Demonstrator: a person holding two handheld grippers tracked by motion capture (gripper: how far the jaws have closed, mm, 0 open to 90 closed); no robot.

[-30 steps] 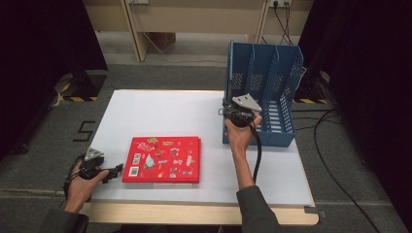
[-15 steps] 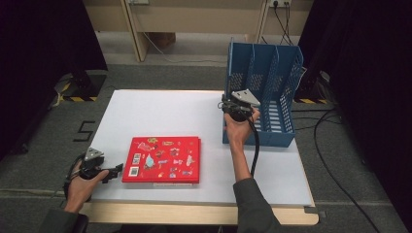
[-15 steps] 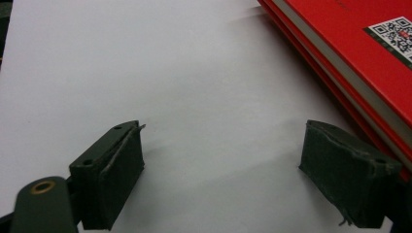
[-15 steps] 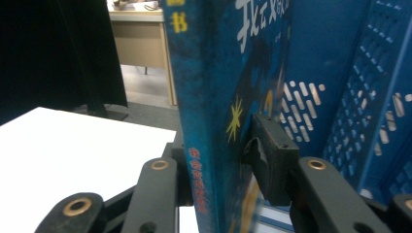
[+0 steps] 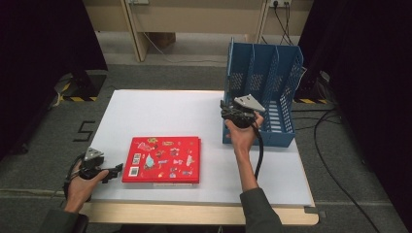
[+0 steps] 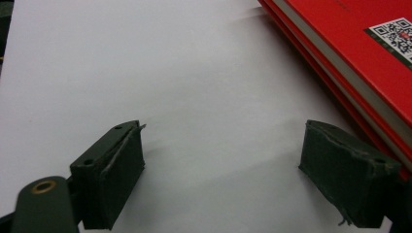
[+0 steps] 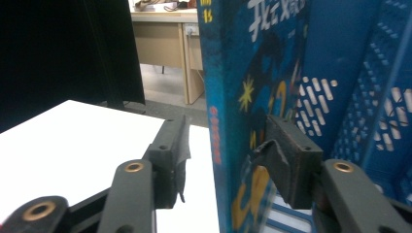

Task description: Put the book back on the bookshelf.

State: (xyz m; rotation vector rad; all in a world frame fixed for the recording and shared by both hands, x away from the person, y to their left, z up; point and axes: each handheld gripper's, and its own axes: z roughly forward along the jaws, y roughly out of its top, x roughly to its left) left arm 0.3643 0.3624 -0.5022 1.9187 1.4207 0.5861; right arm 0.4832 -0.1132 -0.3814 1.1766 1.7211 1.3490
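Note:
A dark blue book (image 7: 243, 97) with yellow stars stands upright at the front of the blue file rack (image 5: 272, 73). My right gripper (image 5: 233, 114) is at the rack's front left corner, and its jaws have just been opening. In the right gripper view the book is between the jaws of the right gripper (image 7: 227, 133), with a gap at the spine side. A red book (image 5: 163, 159) covered in stickers lies flat near the table's front. My left gripper (image 5: 114, 171) rests open just left of it. In the left gripper view the red book (image 6: 359, 48) lies beside one jaw of the left gripper (image 6: 223, 155).
The white table (image 5: 160, 111) stretches bare behind the red book. The blue rack has several perforated dividers and stands at the table's right edge. Cables (image 5: 335, 160) trail on the floor to the right.
In the high view the right hand has barely shifted at the rack's front. The left hand and the red book have stayed put.

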